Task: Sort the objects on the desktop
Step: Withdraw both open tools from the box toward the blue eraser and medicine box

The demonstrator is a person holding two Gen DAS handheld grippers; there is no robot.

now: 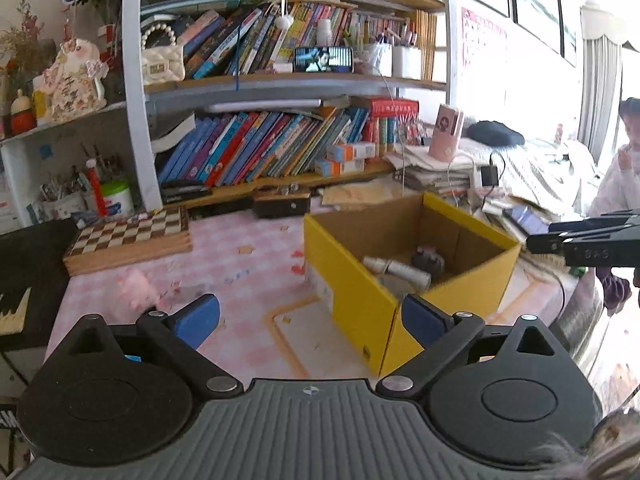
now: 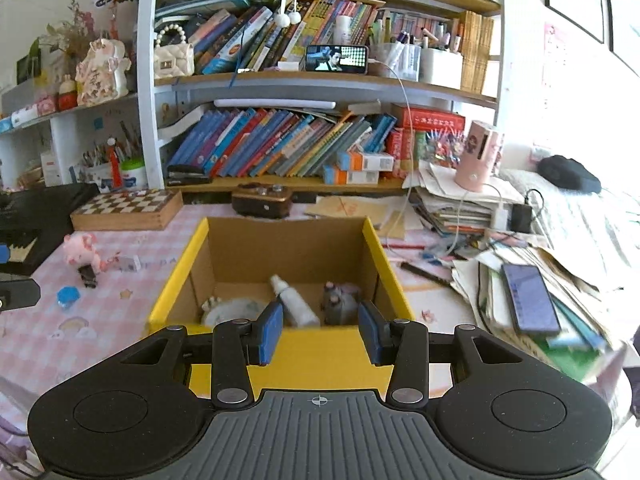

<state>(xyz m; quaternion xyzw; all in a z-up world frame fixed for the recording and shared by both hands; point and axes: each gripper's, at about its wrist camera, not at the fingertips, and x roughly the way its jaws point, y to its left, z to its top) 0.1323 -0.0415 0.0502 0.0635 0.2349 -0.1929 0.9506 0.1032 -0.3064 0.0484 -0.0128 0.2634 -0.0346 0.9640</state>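
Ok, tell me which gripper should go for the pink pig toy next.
Probably the left. The pink pig toy lies on the tablecloth left of the yellow box, on the left gripper side, and that gripper is wide open and empty. The right gripper, also empty, faces into the box.

both views are taken from low over the desk, tilted down toward the far bookshelf [image 1: 280, 80]. the yellow box [image 1: 360, 312] is seen cornerwise from its left in the left wrist view, and square-on from its near side [image 2: 288, 356] in the right. box, bookshelf and chessboard [image 2: 128, 208] are shared.
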